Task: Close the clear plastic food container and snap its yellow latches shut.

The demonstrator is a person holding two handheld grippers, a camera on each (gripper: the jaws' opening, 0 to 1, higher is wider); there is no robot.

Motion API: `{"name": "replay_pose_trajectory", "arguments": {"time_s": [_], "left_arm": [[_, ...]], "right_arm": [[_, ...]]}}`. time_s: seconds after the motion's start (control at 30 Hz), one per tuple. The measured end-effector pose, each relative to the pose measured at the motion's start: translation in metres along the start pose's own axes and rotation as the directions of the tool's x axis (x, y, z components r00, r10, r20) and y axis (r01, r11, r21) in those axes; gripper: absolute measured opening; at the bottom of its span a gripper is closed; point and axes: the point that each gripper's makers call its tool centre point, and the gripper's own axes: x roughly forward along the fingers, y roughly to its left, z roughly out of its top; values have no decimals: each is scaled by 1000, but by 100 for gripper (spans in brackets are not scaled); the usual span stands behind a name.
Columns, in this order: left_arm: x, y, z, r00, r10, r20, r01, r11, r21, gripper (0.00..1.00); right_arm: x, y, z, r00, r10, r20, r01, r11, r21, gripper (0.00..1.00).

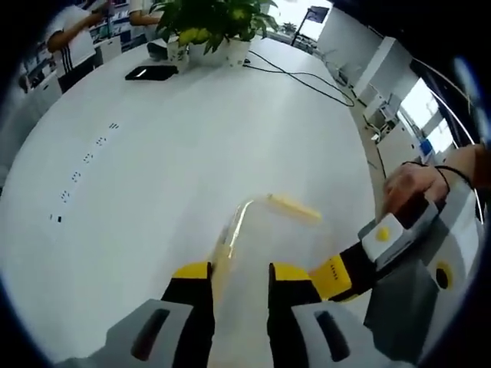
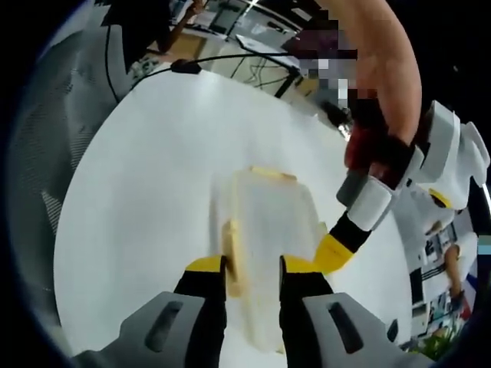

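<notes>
Yellow-tipped jaws of the right gripper (image 2: 244, 268) stand spread over the clear plastic food container (image 2: 268, 230) on the white table (image 2: 138, 192); the left gripper (image 1: 240, 270), also spread, straddles its edge.

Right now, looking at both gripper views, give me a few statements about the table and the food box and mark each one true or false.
1. The clear food container sits on a white table. True.
2. A potted plant stands at the far side of the table in the left gripper view. True.
3. The table is covered with a dark cloth. False: its top is bare and white.
4. The right gripper has its jaws at a yellow latch on the container's side. True.
5. In the right gripper view the left gripper is far from the container. False: its yellow tip is right at the container's edge.
6. The black cable lies across the container. False: it runs along the table's far side by the plant.
</notes>
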Motion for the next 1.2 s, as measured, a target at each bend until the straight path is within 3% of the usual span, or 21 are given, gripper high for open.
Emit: {"name": "replay_pose_trajectory", "arguments": {"time_s": [0.23, 0.5, 0.8, 1.2], "left_arm": [[0, -2, -2, 999, -31, -18, 31, 1000, -7, 19], [0, -8, -5, 990, -97, -105, 107, 990, 91, 22], [0, -8, -11, 983, -107, -148, 120, 990, 80, 32], [3, -15, -13, 969, -107, -223, 123, 991, 58, 34]], "right_arm": [[-1, 1, 0, 1000, 0, -3, 0, 1000, -9, 22], [-1, 1, 1, 1000, 3, -8, -3, 1000, -9, 22], [2, -4, 1, 1000, -2, -28, 2, 1000, -13, 22], [2, -2, 1, 999, -4, -37, 2, 999, -44, 21]]}}
